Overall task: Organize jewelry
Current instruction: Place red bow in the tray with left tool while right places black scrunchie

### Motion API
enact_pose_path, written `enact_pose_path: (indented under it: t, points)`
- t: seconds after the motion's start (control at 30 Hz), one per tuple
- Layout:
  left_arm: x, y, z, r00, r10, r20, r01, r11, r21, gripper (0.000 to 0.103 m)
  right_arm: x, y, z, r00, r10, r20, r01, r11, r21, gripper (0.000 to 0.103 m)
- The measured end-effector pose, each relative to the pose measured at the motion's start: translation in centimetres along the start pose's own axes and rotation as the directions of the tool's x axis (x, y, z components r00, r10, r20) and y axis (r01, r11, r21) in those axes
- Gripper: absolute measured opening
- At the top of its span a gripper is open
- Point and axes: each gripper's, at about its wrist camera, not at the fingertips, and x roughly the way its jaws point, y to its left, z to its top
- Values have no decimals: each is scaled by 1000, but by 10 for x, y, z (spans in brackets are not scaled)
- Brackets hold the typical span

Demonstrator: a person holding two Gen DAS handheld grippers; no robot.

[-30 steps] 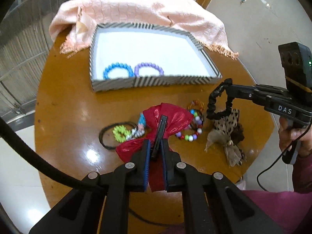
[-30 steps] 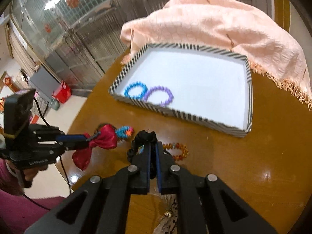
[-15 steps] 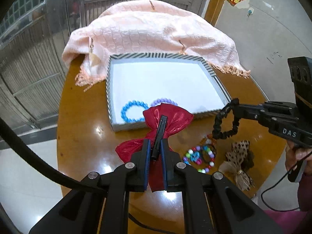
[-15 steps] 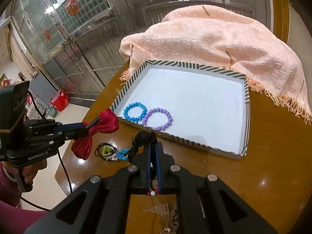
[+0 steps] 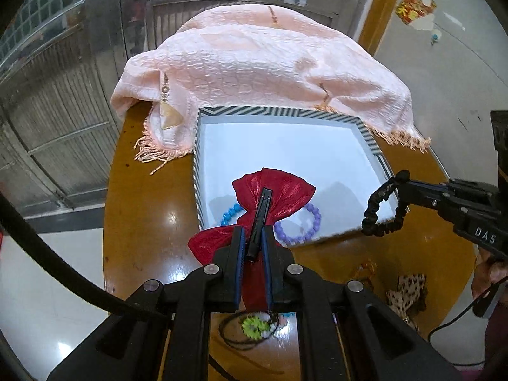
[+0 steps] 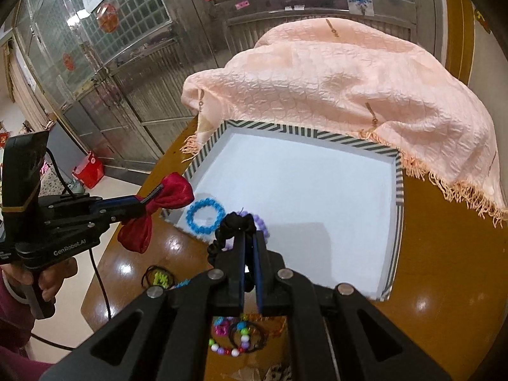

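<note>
The left gripper (image 5: 253, 241) is seen with its jaws clamped on the black clip of a red bow (image 5: 273, 197), which is held in the air over the near left corner of the striped tray (image 5: 368, 135). The right gripper (image 6: 250, 254) has its jaws closed on a black spiral hair tie (image 6: 236, 223), held aloft above the tray's near edge; from the left wrist view the tie (image 5: 382, 211) is seen hanging as a loop from the right gripper's tip. Inside the tray, a blue bead bracelet (image 6: 204, 211) and a purple bead bracelet (image 5: 300, 227) are laid side by side near the front wall. On the brown desk (image 5: 143, 222), before the tray, a black hair band with a green piece (image 5: 250, 325), a multicoloured bead bracelet (image 6: 231, 344) and a leopard-print bow (image 5: 406, 295) are left lying. A pink fringed shawl (image 5: 263, 66) is draped behind the tray, overlapping its far rim.
</note>
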Motion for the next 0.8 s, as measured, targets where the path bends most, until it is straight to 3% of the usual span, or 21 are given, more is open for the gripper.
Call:
enact_pose_path:
  t: [0.33,0.8]
  points:
    - [30,8,31,999,35,-15,-35,998,-44,0,37,-7,30,1000,5,-22,-5,1000,22,5]
    - [81,22,56,993,88,-81,-96,991,-91,0,119,-17,57,990,54,-130,-46,997,64,5]
